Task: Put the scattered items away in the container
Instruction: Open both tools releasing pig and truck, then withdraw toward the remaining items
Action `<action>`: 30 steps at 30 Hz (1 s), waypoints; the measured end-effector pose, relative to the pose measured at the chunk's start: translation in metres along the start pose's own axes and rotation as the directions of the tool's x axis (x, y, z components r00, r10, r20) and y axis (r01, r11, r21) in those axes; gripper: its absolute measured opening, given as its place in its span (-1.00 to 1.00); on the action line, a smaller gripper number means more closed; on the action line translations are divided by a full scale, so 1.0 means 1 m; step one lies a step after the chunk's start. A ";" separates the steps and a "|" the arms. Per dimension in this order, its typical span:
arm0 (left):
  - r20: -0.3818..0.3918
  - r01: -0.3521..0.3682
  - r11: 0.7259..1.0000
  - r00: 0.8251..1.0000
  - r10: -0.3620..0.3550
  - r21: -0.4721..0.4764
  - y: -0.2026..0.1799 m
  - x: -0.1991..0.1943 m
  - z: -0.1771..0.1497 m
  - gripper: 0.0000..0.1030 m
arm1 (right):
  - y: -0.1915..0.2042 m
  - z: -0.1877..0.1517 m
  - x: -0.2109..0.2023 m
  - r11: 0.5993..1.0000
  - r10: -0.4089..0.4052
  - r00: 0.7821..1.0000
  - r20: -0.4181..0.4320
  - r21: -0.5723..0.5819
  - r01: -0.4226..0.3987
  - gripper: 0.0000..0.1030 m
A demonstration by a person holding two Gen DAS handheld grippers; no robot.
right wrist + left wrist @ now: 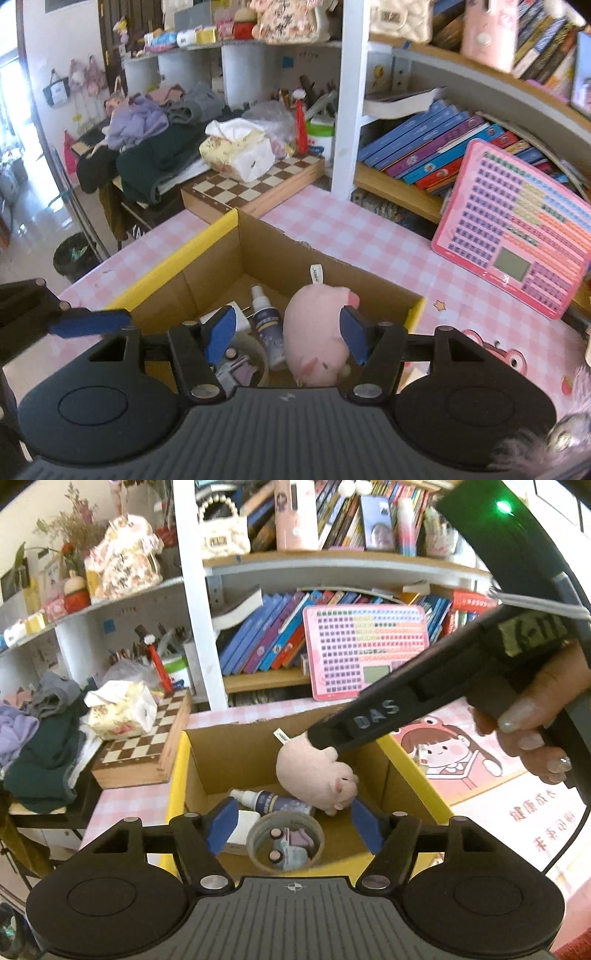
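Observation:
A cardboard box (384, 760) with yellow flaps stands on the pink checked table; it also shows in the right wrist view (258, 251). Inside lie a pink plush pig (317, 775) (314, 332), a white spray bottle (269, 801) (267, 325), a white block (243, 825) and a round grey container (288, 840) of small items. My left gripper (291, 827) is open and empty above the box's near side. My right gripper (286, 334) is open over the box, its blue pads either side of the pig without gripping it. Its black body (406, 709) reaches in from the right in the left wrist view.
A chessboard box (255, 184) with a tissue pack (236, 151) sits behind the box on the left, next to piled clothes (155, 147). A pink toy tablet (517, 229) leans against a bookshelf of books (424, 144). A cartoon poster (480, 768) lies on the table to the right.

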State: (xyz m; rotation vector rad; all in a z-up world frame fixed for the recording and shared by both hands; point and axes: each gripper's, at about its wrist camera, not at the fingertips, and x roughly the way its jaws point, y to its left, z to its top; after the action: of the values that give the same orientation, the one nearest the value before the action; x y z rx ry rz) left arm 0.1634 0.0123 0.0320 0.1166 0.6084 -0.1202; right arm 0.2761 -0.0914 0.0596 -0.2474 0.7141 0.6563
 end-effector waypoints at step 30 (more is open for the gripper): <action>-0.073 0.015 0.998 0.997 -0.020 -0.069 0.002 -0.094 -0.100 0.53 | 0.104 -0.169 -0.101 0.976 -0.168 0.985 -0.040 0.135 0.171 0.27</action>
State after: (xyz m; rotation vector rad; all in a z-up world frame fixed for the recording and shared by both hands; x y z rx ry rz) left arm 0.0304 0.0364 0.0047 0.0500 0.6863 -0.1120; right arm 0.0637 -0.1303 0.0040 -0.1879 0.7531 0.4395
